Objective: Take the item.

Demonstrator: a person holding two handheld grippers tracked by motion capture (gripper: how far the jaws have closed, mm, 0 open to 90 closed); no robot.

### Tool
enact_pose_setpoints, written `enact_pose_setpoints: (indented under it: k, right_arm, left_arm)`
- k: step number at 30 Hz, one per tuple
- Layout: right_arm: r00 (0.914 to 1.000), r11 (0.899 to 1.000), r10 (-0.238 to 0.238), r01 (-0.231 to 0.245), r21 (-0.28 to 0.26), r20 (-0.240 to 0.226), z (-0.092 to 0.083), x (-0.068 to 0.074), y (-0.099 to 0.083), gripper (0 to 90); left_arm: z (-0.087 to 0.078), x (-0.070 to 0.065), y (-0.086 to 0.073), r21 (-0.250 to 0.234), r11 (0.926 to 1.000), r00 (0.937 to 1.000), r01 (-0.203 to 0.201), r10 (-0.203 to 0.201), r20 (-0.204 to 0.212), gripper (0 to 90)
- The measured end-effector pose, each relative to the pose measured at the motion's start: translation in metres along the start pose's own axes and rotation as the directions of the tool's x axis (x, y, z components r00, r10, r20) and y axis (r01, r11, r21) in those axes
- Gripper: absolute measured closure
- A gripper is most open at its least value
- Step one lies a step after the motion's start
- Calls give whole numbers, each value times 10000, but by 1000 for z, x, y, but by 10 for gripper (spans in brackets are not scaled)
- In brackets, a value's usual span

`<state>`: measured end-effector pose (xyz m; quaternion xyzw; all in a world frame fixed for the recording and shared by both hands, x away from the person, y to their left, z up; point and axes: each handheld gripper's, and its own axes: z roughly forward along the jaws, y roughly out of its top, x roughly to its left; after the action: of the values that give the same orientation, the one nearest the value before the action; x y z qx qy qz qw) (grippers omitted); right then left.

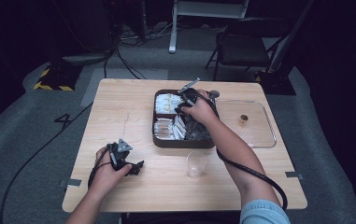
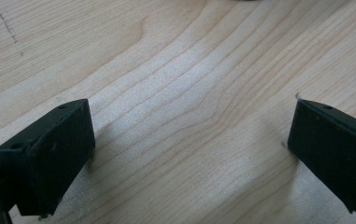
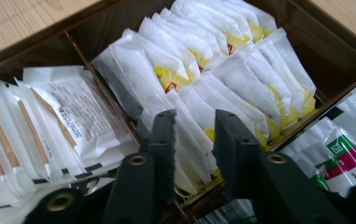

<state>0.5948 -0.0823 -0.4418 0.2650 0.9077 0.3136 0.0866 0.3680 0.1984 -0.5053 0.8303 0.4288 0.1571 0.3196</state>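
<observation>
Right gripper (image 3: 192, 140), jaws narrowed around a yellow-marked sachet (image 3: 185, 135) in the compartment tray (image 1: 159, 140), seemingly mid-grasp; next, lift. Left gripper (image 1: 128, 163), at seven o'clock, gapes wide

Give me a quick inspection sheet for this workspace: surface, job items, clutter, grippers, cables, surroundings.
Surface: light wooden table, bare around the left gripper.
Job's things: dark compartment box of packets; white-and-yellow sachets; clear plastic cup in front of the box; clear tray holding a small brown object.
Clutter: nothing seen.
Grippers: left gripper open, low over bare wood; right gripper in the box, jaws around white-and-yellow sachets, whether clamped cannot be told.
Cables: black gripper cable along the right forearm; floor cables.
Surroundings: folding chair, hazard-striped base.
</observation>
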Motion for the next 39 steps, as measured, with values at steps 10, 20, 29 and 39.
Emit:
enact_pose_setpoints:
  k: [10, 20, 29, 39]
  right_arm:
    - [9992, 9989, -377, 380, 257, -123, -5, 3, 2, 900]
    - [9990, 9987, -413, 409, -318, -140, -28, 5, 8, 900]
    - [9977, 9943, -647, 627, -864, -209, -53, 14, 13, 900]
    - [9947, 9874, -989, 944, -1269, -295, -92, 31, 14, 900]
  left_arm:
    - [0, 0, 0, -18, 10000, 10000, -30, 30, -6, 9]
    - [0, 0, 0, 4, 10000, 10000, 10, -10, 39, 9]
    - [1, 0, 1, 12, 10000, 10000, 8, -8, 30, 8]
    - [1, 0, 1, 25, 10000, 10000, 0, 0, 14, 8]
